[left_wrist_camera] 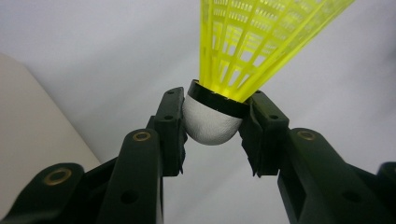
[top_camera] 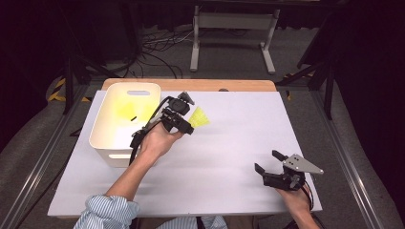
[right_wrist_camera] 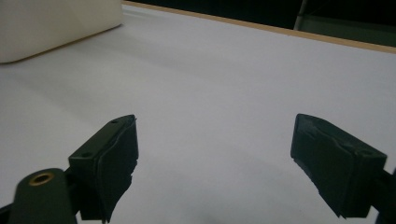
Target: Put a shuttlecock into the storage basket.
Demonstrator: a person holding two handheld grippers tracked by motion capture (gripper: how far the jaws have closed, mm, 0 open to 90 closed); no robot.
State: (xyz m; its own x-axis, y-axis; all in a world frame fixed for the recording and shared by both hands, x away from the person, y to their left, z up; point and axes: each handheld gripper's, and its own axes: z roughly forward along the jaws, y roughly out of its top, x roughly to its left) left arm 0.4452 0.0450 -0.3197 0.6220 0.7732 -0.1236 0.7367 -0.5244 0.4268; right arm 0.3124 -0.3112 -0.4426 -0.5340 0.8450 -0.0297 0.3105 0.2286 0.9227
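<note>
At the left of the table (top_camera: 229,157), in the high view, a white bin (top_camera: 125,121) stands on the pale sheet, a yellow patch glowing on its inside; I cannot tell from that view what the patch is; just to the right of the bin's near corner the left gripper (top_camera: 187,125) is held in the person's left hand (top_camera: 157,141), a striped sleeve (top_camera: 106,212) at the bottom edge; a yellow shuttlecock (top_camera: 199,117) sticks out from the jaws, its skirt fanning to the right, beside the bin and not over it. The left gripper view gives what the high view cannot: the two black pads (left_wrist_camera: 171,122) press on either side of the shuttlecock's white rounded cork (left_wrist_camera: 210,127), right under its black band, so the gripper is pinching the cork while the yellow lattice skirt (left_wrist_camera: 261,37) rises away from the jaws; a pale edge of the bin shows at that view's left. Farther right in the high view, well apart from the shuttlecock, the right gripper (top_camera: 268,162) rests near the table's front right corner with its grey plate on top; the right gripper view shows its jaws spread wide over bare table, nothing between them, and the bin's corner far off at upper left.
</note>
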